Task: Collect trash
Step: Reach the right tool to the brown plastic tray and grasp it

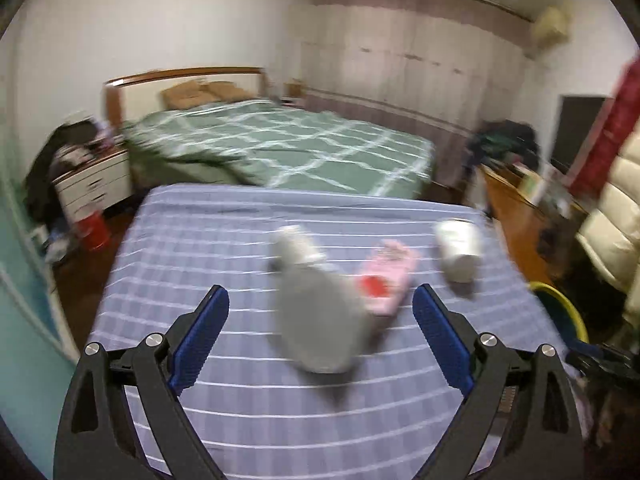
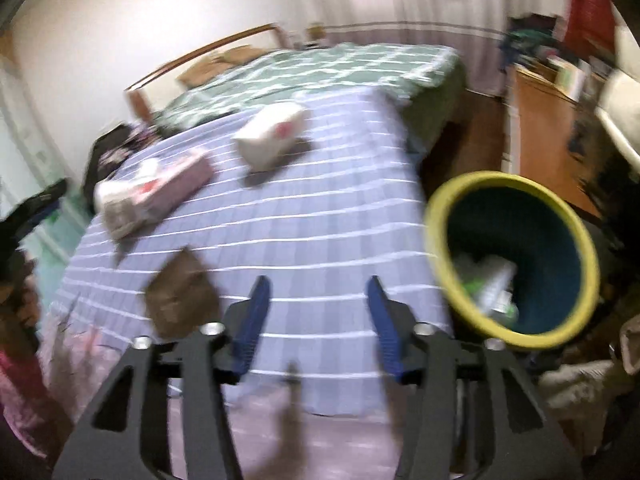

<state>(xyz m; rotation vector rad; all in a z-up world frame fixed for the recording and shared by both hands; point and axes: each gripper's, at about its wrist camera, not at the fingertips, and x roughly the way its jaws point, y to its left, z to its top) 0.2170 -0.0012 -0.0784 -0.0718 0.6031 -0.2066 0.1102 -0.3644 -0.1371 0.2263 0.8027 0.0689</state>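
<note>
Near the right edge of the blue striped table cloth [image 2: 320, 216], the yellow-rimmed dark round trash bin [image 2: 508, 332] is holding blurred white and green litter [image 2: 492, 288]. The right gripper [image 2: 318, 312] is hanging spread apart and empty beside a crumpled brown wrapper [image 2: 180, 296], while the left gripper [image 1: 320, 320] is gaping wide around a blurred grey bottle [image 1: 320, 308] without touching it. Farther off, a pink carton [image 1: 386, 276] and a white paper cup [image 1: 458, 248] are lying on the cloth.

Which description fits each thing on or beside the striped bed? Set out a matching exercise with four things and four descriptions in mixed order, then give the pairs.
Things:
1. trash bin
2. pink packet
3. brown scrap
4. white cup

Descriptions:
A. lies on its side toward the bed's right edge
B. has a yellow rim and litter inside
C. crumpled, beside the right gripper
D. flat, with a red mark

Pairs: 1-B, 2-D, 3-C, 4-A
</note>
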